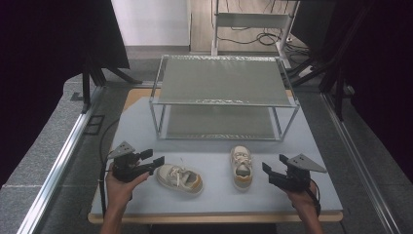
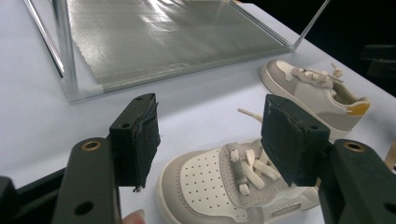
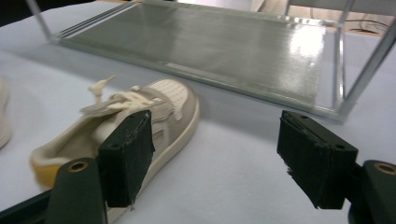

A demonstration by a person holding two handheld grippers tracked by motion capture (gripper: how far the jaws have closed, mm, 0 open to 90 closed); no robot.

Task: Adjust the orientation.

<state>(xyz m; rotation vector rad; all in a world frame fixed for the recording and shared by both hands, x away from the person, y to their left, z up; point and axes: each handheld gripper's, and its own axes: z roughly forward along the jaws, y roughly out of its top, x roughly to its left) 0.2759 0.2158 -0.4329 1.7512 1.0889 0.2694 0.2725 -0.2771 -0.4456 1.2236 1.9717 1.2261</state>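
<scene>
Two small white-and-grey sneakers with yellow heels lie on the pale table mat. One sneaker (image 1: 179, 178) (image 2: 210, 186) lies at an angle, toe toward my left gripper (image 1: 153, 158) (image 2: 210, 114). That gripper is open, and the toe sits just below and beyond its jaws. The other sneaker (image 1: 241, 166) (image 2: 317, 93) (image 3: 170, 100) points toward the rack. My right gripper (image 1: 274, 163) (image 3: 217, 126) is open just right of it, holding nothing; its left jaw overlaps the shoe's side in the right gripper view.
A two-shelf metal-framed rack (image 1: 221, 103) stands at the back of the mat, its lower shelf (image 2: 163, 37) (image 3: 210, 42) bare. The table's front edge (image 1: 214, 217) runs close behind both hands. Rails and black stands flank the table.
</scene>
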